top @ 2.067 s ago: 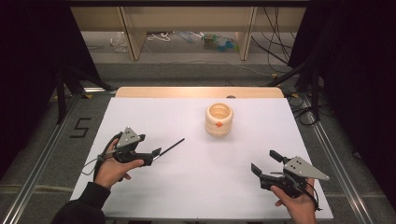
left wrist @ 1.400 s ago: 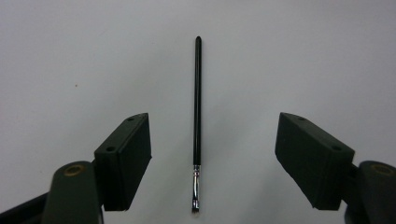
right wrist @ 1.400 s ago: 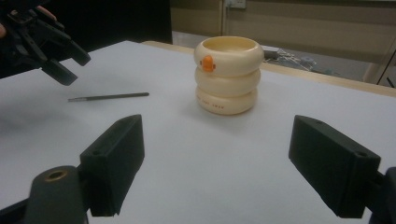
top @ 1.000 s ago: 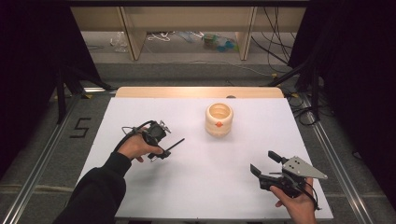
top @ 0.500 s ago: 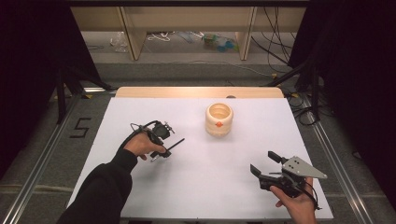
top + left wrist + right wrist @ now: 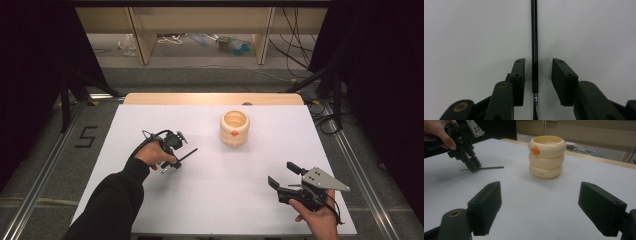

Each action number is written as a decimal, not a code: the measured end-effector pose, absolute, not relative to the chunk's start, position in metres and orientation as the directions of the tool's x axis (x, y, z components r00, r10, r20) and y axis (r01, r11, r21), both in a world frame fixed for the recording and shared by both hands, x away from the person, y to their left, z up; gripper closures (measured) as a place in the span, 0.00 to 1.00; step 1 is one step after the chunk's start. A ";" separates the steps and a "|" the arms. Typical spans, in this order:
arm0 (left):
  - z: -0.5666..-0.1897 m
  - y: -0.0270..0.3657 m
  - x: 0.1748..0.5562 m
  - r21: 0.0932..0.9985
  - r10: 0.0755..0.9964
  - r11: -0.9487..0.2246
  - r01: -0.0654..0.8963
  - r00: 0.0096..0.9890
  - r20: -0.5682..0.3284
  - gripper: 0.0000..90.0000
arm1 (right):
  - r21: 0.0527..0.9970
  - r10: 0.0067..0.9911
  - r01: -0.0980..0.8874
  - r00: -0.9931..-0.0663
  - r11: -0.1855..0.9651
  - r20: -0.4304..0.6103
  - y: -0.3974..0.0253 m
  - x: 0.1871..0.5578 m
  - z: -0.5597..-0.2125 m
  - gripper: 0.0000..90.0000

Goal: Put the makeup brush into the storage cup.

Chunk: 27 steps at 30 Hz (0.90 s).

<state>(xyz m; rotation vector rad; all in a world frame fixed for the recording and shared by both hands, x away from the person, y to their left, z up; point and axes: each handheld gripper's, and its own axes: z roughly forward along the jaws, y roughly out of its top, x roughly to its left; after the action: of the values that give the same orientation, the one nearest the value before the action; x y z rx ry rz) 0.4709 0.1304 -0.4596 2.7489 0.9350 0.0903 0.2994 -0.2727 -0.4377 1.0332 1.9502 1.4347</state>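
On the white worktop [image 6: 240, 200], left of centre, lies a thin black rod [image 6: 186, 154], and I have my left tongs [image 6: 535, 75] lowered over it. Their jaws stand spread on either side of the shaft, not touching it, lined up along its length so that closing should pinch it squarely. Toward me its end turns metallic, perhaps a pen or stylus; I can't be sure. My right tongs [image 6: 283, 178] wait near my edge, spread wide and empty, pointed at the cream ringed cup [image 6: 547, 156] standing upright farther back, well apart from the rod, likely its destination.
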 end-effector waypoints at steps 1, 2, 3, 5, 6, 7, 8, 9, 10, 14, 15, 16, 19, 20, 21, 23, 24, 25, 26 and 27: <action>-0.460 0.131 0.472 0.242 0.608 -0.768 0.593 0.794 -0.017 0.75 | 0.947 0.810 0.280 -0.585 0.156 0.040 -0.273 0.299 -0.438 0.22; -0.460 0.131 0.472 0.242 0.612 -0.765 0.597 0.791 -0.016 0.78 | 0.934 0.813 0.303 -0.582 0.188 0.025 -0.275 0.297 -0.436 0.22; -0.459 0.130 0.473 0.232 0.605 -0.772 0.591 0.796 -0.013 0.79 | 0.942 0.813 0.287 -0.581 0.177 0.024 -0.274 0.298 -0.437 0.22; -0.458 0.125 0.473 0.204 0.590 -0.791 0.576 0.808 0.006 0.82 | 0.947 0.807 0.276 -0.589 0.163 0.032 -0.272 0.300 -0.438 0.22; -0.458 0.122 0.472 0.193 0.585 -0.797 0.572 0.811 0.015 0.84 | 0.947 0.808 0.275 -0.589 0.163 0.032 -0.272 0.300 -0.438 0.22; -0.458 0.122 0.472 0.193 0.585 -0.797 0.572 0.811 0.015 0.85 | 0.947 0.808 0.275 -0.589 0.163 0.032 -0.272 0.300 -0.438 0.22; -0.458 0.119 0.471 0.178 0.574 -0.809 0.561 0.818 0.028 0.86 | 0.938 0.812 0.294 -0.583 0.186 0.021 -0.274 0.298 -0.436 0.22; -0.458 0.118 0.471 0.177 0.573 -0.809 0.560 0.819 0.028 0.88 | 0.934 0.811 0.301 -0.584 0.193 0.021 -0.275 0.297 -0.436 0.22; -0.458 0.118 0.471 0.177 0.573 -0.809 0.560 0.819 0.028 0.89 | 0.946 0.808 0.278 -0.588 0.163 0.033 -0.273 0.299 -0.438 0.22; -0.458 0.120 0.473 0.183 0.601 -0.786 0.591 0.799 0.001 0.91 | 0.946 0.810 0.279 -0.586 0.164 0.032 -0.273 0.299 -0.438 0.23; -0.458 0.121 0.474 0.181 0.605 -0.783 0.596 0.797 -0.008 0.91 | 0.946 0.810 0.280 -0.586 0.164 0.033 -0.273 0.299 -0.438 0.23; -0.458 0.122 0.474 0.188 0.609 -0.777 0.600 0.793 -0.016 0.91 | 0.946 0.809 0.279 -0.587 0.164 0.033 -0.273 0.299 -0.438 0.23; -0.458 0.124 0.476 0.192 0.598 -0.785 0.590 0.801 -0.019 0.94 | 0.946 0.808 0.277 -0.589 0.166 0.031 -0.273 0.299 -0.438 0.23; -0.458 0.125 0.476 0.192 0.603 -0.780 0.596 0.797 -0.023 0.95 | 0.946 0.808 0.278 -0.588 0.168 0.029 -0.273 0.299 -0.438 0.23; -0.458 0.125 0.476 0.192 0.603 -0.780 0.596 0.797 -0.023 0.95 | 0.946 0.808 0.278 -0.588 0.168 0.029 -0.273 0.299 -0.438 0.23; -0.458 0.124 0.476 0.192 0.593 -0.788 0.585 0.805 -0.019 0.95 | 0.946 0.809 0.279 -0.586 0.166 0.031 -0.273 0.298 -0.438 0.23; -0.458 0.124 0.475 0.194 0.593 -0.788 0.584 0.805 -0.016 0.95 | 0.946 0.809 0.279 -0.587 0.167 0.031 -0.273 0.299 -0.438 0.23; -0.458 0.124 0.475 0.194 0.593 -0.788 0.584 0.805 -0.016 0.95 | 0.946 0.808 0.278 -0.588 0.168 0.030 -0.273 0.299 -0.438 0.23; -0.458 0.124 0.475 0.194 0.590 -0.790 0.582 0.807 -0.019 0.95 | 0.946 0.808 0.278 -0.588 0.167 0.030 -0.273 0.299 -0.438 0.23; -0.458 0.125 0.476 0.195 0.588 -0.791 0.580 0.809 -0.022 0.95 | 0.946 0.808 0.276 -0.588 0.169 0.027 -0.273 0.299 -0.438 0.23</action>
<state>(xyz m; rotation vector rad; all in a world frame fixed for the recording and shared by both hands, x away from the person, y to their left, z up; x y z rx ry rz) 0.4756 0.1247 -0.4584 2.8026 0.9145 0.0591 0.2986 -0.2732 -0.4381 1.0213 1.9594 1.4227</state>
